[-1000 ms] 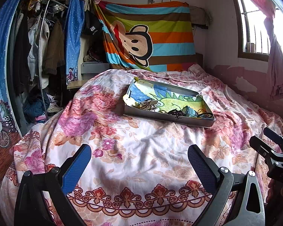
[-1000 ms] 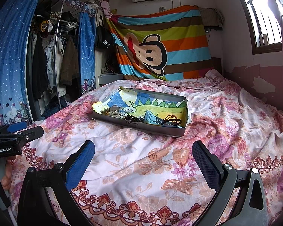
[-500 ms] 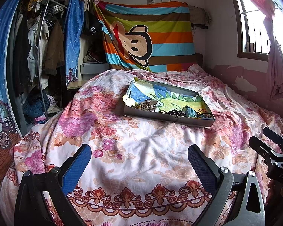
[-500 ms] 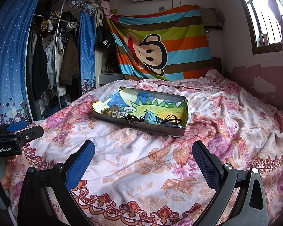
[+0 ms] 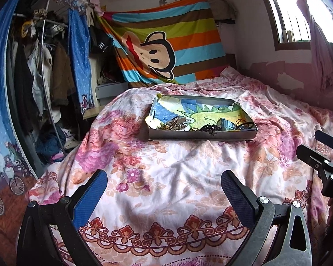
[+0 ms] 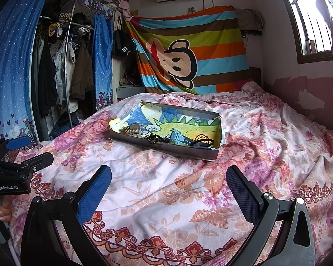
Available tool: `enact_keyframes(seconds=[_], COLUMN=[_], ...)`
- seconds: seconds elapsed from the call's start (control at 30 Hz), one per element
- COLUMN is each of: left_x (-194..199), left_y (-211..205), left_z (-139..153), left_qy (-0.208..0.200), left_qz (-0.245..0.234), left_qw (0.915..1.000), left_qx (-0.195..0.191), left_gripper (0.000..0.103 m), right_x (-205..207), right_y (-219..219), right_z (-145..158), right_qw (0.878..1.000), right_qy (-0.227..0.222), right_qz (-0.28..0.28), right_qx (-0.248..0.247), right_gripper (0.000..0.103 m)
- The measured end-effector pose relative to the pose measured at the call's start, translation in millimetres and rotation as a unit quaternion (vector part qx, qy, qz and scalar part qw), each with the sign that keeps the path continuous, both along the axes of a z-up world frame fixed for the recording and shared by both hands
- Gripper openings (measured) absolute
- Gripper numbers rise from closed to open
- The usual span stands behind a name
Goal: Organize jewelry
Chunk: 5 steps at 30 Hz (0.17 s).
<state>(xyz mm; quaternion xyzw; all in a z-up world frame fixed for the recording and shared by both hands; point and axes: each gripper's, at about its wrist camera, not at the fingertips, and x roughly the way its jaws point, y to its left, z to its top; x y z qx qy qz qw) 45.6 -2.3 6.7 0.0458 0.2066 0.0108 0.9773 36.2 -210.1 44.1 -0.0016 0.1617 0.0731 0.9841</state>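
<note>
Both jaws of the left gripper (image 5: 163,187) stand wide apart with nothing between them, low at the near end of the bed, over the flowery bedspread (image 5: 177,168). Farther up the bed sits a shallow gray box (image 5: 202,134), well apart from this gripper. It lies flat so the small things inside cannot roll away. Its long side runs left to right across this view. The jewelry (image 5: 208,127) is bunched along the near wall of the box, while the far part shows only a dinosaur drawing (image 5: 202,113). The right gripper (image 5: 319,153) peeks in at the right edge. In the right wrist view, the right gripper (image 6: 168,187) also has its jaws wide apart and empty, held near the foot of the bed. From here the box (image 6: 166,149) looks turned, its long side running from far left to near right. A blue watch (image 6: 181,139) lies near the right end, black loops (image 6: 203,141) just right of it, and a dark bead chain (image 6: 155,138) left of it. I cannot tell if the pile is sorted or still mixed.
</note>
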Motion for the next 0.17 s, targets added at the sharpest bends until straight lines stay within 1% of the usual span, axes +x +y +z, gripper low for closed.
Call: enact_keyframes(seconds=[0.17], left_x=[0.1], left_y=[2.6], left_z=[-0.3], left_qy=[0.000], left_qz=[-0.003], left_qw=[1.0000], left_qx=[-0.005], left_gripper=[0.103], right_x=[-0.4], right_y=[0.1], right_z=[0.7], right_qw=[1.000], right_qy=[0.000], right_qz=[0.000], right_qx=[0.000], right_gripper=[0.101])
